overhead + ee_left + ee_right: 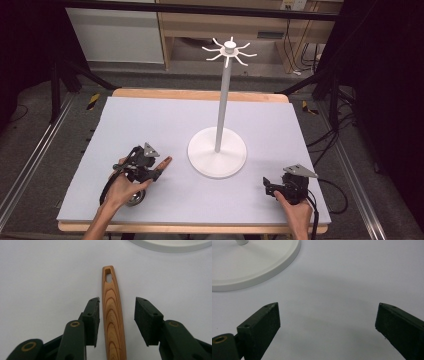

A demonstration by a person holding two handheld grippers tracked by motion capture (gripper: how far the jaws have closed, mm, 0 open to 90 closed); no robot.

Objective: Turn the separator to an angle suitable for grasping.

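Step in hand, as judged: wooden handle lying flat on the tabletop, between the jaws of the left tool but not gripped; gap visible on the right pad side, left pad just beside or perhaps grazing the wood. Left tool thus released. Slotted end of the handle pointing toward the white stand base; metal-looking rest of the utensil under the left hand, too hidden to name

Right tool jaws spread wide, nothing between them, resting near the right front of the tabletop, well apart from the handle

Next move, likely: either regrip the handle or draw the left tool clear; hanging the slot on a hook of the stand top would call for a firm clamp and a long lift

Room: open tabletop left and ahead; stand base near the handle tip, front edge near both hands
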